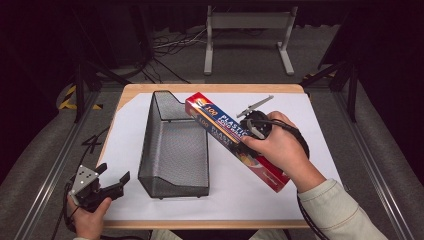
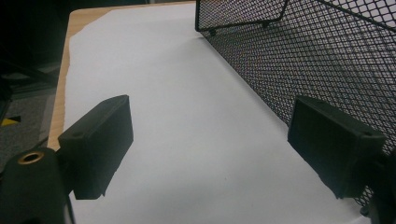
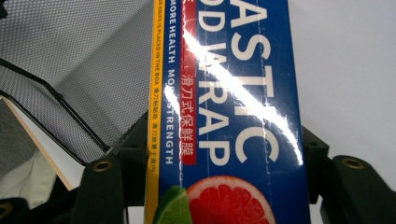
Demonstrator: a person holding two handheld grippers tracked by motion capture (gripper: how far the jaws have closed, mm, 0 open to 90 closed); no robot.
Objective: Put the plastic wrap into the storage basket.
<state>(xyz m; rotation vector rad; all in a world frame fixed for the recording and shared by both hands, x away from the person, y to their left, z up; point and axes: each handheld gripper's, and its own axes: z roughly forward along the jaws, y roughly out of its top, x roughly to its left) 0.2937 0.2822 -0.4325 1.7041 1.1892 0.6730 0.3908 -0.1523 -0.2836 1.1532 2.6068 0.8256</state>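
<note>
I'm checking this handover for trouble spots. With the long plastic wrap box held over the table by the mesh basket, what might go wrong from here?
1. The right gripper clamps the long blue and red plastic wrap box near mid-length, so it may pivot or slip.
2. The box's far end hangs by the black wire mesh basket rim and might snag on it.
3. The open left gripper isn't steadying the basket, which could slide if bumped.

A long blue-and-red plastic wrap box (image 1: 235,137) is being held tilted, its far end being raised over the rim of the black mesh basket (image 1: 172,150).
</note>
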